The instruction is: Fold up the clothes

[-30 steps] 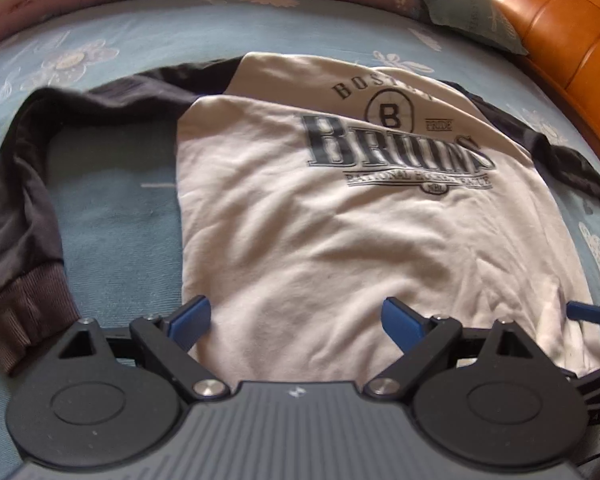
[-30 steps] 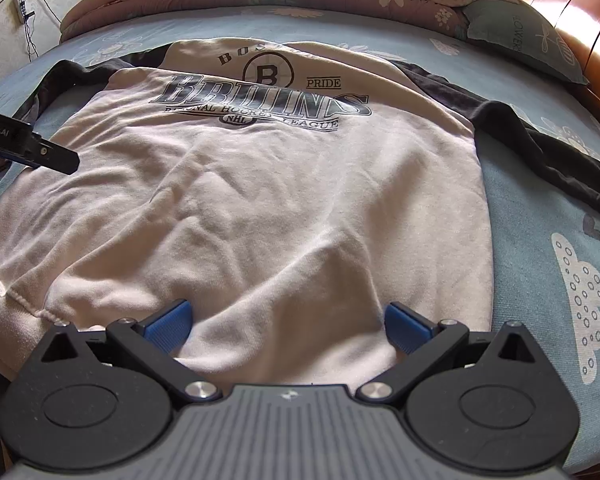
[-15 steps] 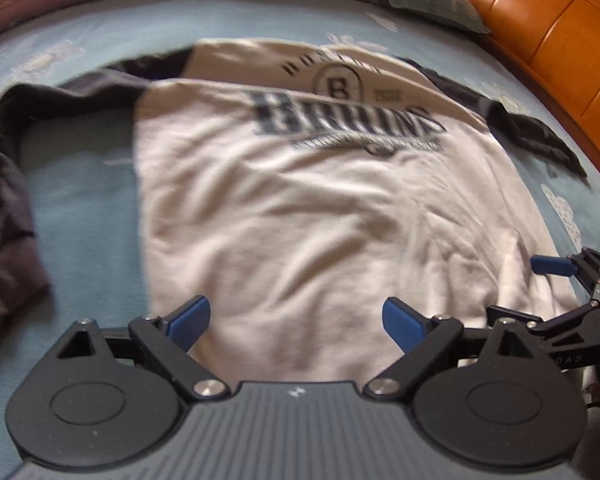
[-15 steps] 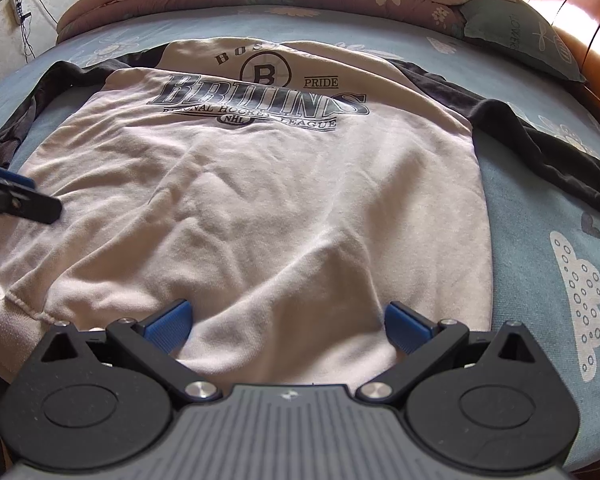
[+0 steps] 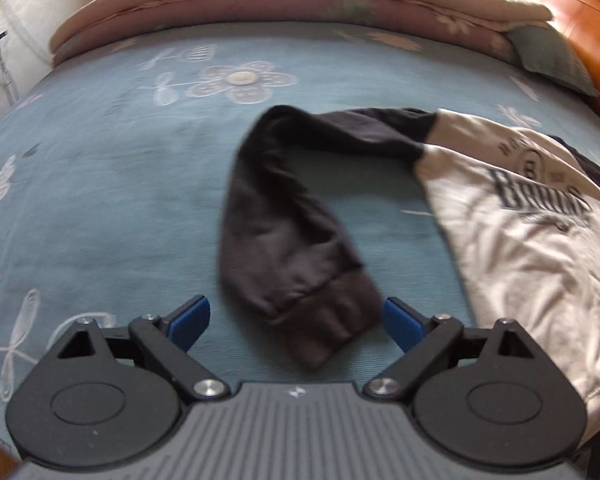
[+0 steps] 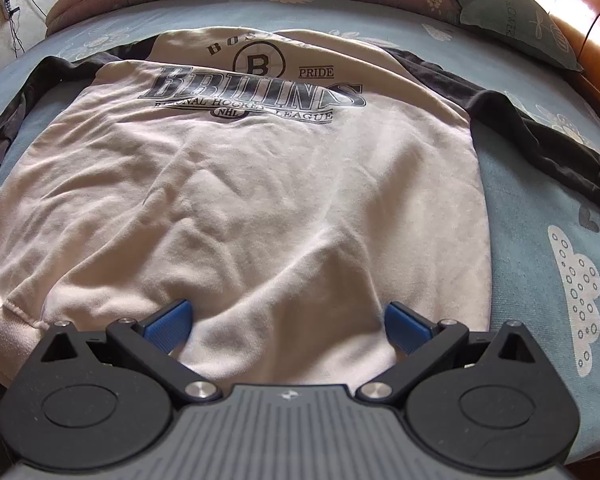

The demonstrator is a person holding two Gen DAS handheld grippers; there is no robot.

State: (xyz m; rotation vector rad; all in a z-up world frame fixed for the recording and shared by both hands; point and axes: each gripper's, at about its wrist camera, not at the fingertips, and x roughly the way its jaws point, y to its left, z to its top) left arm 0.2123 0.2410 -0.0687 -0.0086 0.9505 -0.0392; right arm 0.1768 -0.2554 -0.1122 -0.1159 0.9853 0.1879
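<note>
— Now, left gripper (image 5: 296,322)?
— Spread wide, gripping nothing; dark sleeve (image 5: 284,220) cuff lying between the blue pads, lower centre.
— Right gripper (image 6: 288,322)?
— Equally wide, empty, over the sweatshirt (image 6: 240,200) hem, mid-frame.
— Around?
— Blue bedsheet (image 5: 100,184) beneath; pillow (image 6: 511,20) and wooden headboard (image 6: 587,40) upper right.

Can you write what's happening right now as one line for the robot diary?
step: reach for sleeve | left gripper: jaws open around dark cuff | right gripper: open over sweatshirt

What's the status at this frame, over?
Left gripper open, jaws either side of the dark cuff. Right gripper open over the sweatshirt hem. Sweatshirt flat on the bed, unfolded. Nothing in the way.
</note>
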